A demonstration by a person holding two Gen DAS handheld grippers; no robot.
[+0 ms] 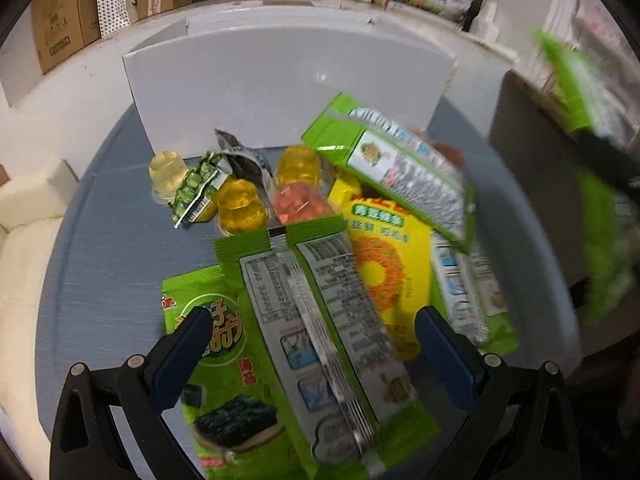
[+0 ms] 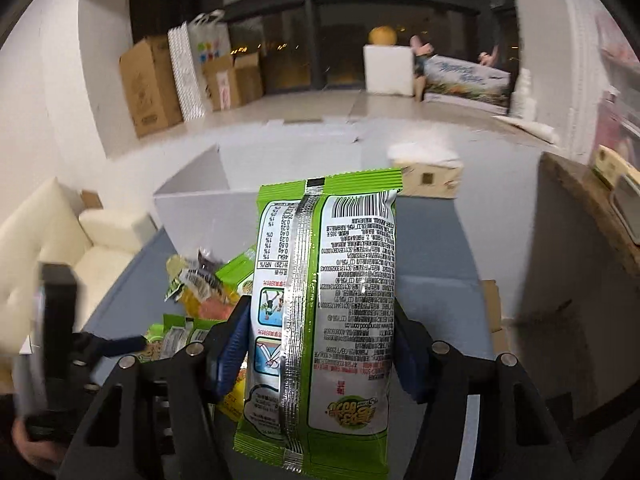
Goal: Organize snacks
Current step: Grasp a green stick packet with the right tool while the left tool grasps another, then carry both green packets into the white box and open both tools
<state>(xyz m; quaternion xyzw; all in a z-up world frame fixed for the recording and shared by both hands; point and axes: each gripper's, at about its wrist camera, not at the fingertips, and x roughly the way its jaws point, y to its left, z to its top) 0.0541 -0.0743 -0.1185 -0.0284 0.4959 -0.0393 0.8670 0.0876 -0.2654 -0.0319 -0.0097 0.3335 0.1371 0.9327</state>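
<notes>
In the right wrist view my right gripper is shut on a green snack packet, held upright with its printed back facing me, above the table. In the left wrist view that packet shows blurred at the far right. My left gripper is open and points down over the pile, its fingers either side of a face-down green packet without touching it. Beside it lie a green seaweed packet, a yellow packet, a tilted green packet, a small pea packet and several jelly cups.
An open white box stands behind the pile on the round blue-grey table. A cream sofa is at the left. Cardboard boxes line the back wall. A wooden counter rises at the right.
</notes>
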